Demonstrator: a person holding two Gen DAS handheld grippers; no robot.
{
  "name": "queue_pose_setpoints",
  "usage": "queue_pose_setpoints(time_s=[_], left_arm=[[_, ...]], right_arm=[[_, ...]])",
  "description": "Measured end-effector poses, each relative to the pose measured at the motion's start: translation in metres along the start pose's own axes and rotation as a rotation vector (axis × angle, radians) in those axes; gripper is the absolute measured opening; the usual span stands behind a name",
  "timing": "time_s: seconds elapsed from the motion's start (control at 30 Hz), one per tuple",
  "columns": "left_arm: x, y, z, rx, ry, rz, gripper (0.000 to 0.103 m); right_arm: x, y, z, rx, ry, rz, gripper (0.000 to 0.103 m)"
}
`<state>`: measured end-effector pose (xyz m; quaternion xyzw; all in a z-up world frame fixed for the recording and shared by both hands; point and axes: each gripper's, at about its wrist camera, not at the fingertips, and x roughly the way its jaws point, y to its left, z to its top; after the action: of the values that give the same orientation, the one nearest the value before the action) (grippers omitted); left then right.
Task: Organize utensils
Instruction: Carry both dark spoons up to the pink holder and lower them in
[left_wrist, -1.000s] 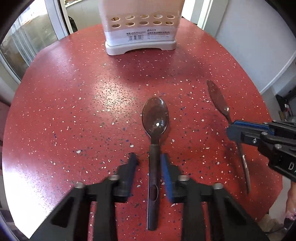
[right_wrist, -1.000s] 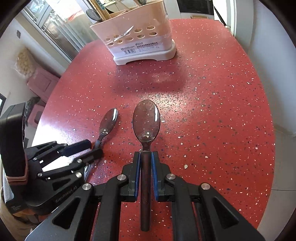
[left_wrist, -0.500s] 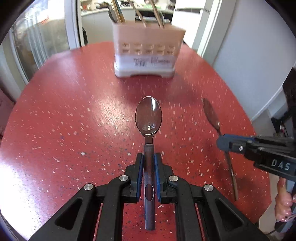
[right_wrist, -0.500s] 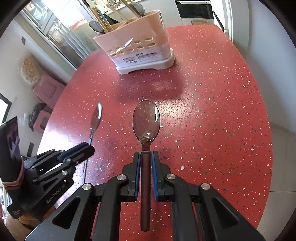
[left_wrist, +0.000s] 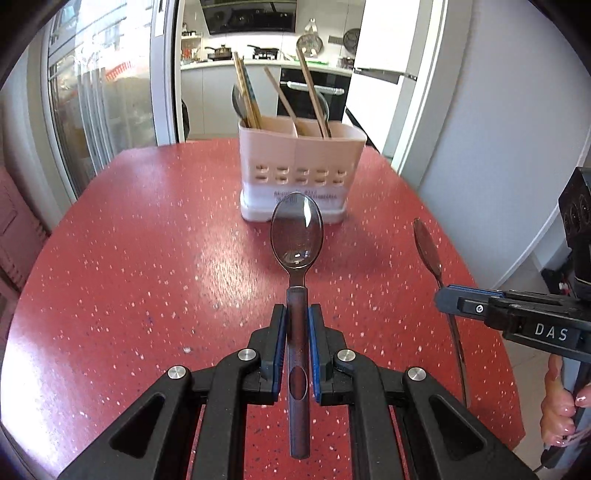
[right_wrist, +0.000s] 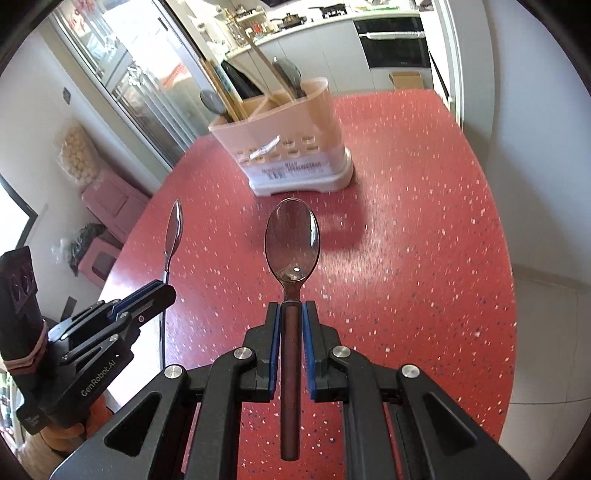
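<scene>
Left gripper (left_wrist: 297, 325) and right gripper (right_wrist: 290, 321) each clamp a spoon (left_wrist: 297, 236), bowls toward the caddy (left_wrist: 301, 162).

Red speckled table (left_wrist: 147, 236), white wall (left_wrist: 498, 122), kitchen counter (left_wrist: 221, 66), glass door (left_wrist: 99, 103)

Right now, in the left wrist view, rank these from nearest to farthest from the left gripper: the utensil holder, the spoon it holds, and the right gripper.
1. Spoon: clamped in the left gripper, bowl pointing ahead.
2. Right gripper: off to the right, holding its own spoon.
3. Utensil holder: straight ahead, at the table's far side.
</scene>
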<state>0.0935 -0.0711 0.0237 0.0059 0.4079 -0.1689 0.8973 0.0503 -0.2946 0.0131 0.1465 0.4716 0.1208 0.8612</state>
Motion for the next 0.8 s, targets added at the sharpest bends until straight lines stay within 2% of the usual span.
queue_pose_setpoints(time_s=[0.5,0.8], left_arm=[[-0.004,0.018,0.048,-0.065,-0.111,-0.016,0.04],[0.011,0.028,0.088,-0.101,-0.166,-0.002,0.04]], right_arm=[[-0.02,0.009,0.046,-0.009,-0.122,0.031,0.013],[-0.022,0.014,0.09,-0.04,-0.196,0.035,0.013]])
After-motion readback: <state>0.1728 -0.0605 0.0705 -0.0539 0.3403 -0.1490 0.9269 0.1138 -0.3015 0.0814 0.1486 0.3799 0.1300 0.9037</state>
